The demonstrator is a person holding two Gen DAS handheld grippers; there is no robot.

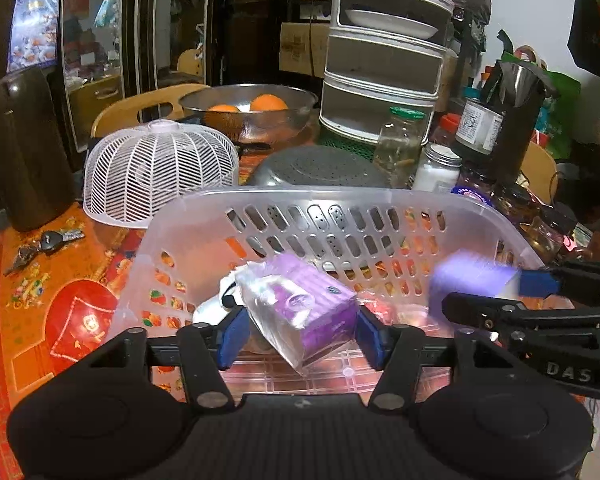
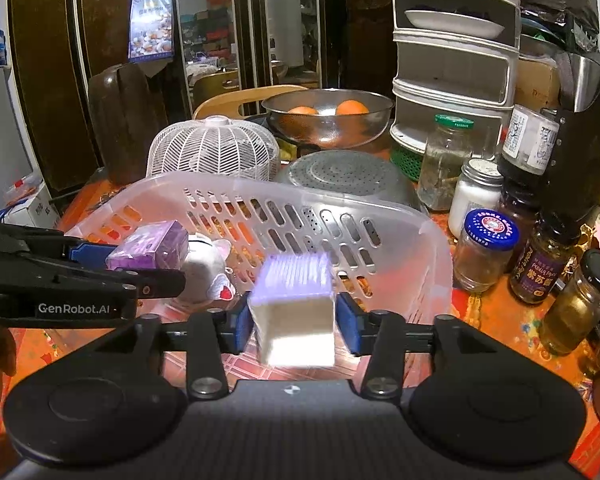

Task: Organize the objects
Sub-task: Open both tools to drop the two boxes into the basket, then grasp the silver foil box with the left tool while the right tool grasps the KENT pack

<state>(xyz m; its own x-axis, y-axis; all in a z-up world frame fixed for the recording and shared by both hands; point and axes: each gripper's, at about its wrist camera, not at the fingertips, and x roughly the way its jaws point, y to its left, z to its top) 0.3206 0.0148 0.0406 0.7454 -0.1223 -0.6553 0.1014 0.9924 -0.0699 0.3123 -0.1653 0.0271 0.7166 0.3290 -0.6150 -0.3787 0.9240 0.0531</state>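
A clear plastic basket (image 1: pixel 300 196) (image 2: pixel 428 240) stands on the orange table. My left gripper (image 1: pixel 300 338) (image 2: pixel 140 266) hangs over it, jaws apart. A purple box in a clear wrap (image 1: pixel 300 308) (image 2: pixel 150 246) sits tilted between the pads, which do not seem to press on it. My right gripper (image 2: pixel 294 324) (image 1: pixel 488 292) is open over the basket's right half. A blurred white box with a purple top (image 2: pixel 294 308) (image 1: pixel 472 276) lies between its blue pads with a small gap on each side. A white plush toy (image 2: pixel 208 272) (image 1: pixel 214 306) lies in the basket.
Behind the basket are a white mesh food cover (image 1: pixel 160 172), an upturned grey colander (image 1: pixel 320 168) and a metal bowl of oranges (image 1: pixel 248 112). Several jars (image 2: pixel 484 252) crowd the right side. Keys (image 1: pixel 48 242) lie at the left, near a dark jug (image 1: pixel 20 152).
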